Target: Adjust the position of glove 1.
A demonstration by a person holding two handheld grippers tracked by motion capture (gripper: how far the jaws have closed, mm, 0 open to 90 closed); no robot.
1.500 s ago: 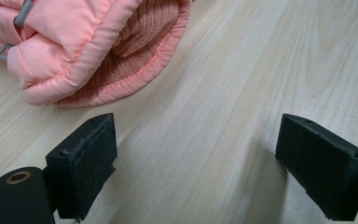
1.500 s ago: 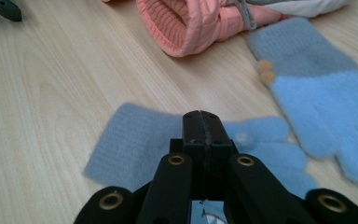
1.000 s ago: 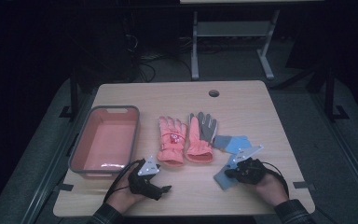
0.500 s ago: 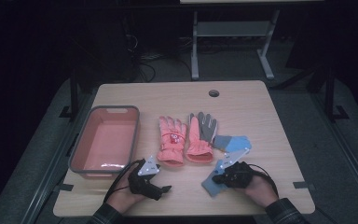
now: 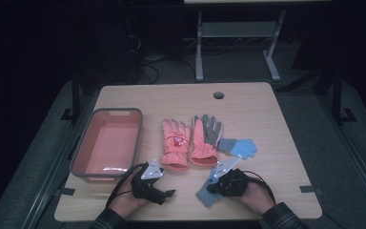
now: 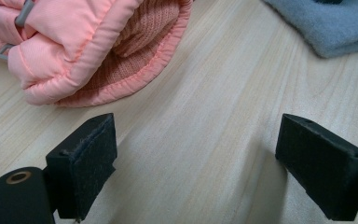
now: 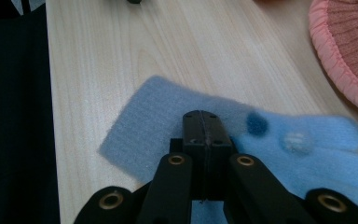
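The blue glove now lies near the table's front edge, left of where it lay a second ago, when it sat close beside its mate. Dragged by the right gripper, jaws pinched together on its fabric, it seems headed toward the red bin. The right hand sits low, its gripper pointing left. The left gripper rests beside the pink glove, jaws apart and empty.
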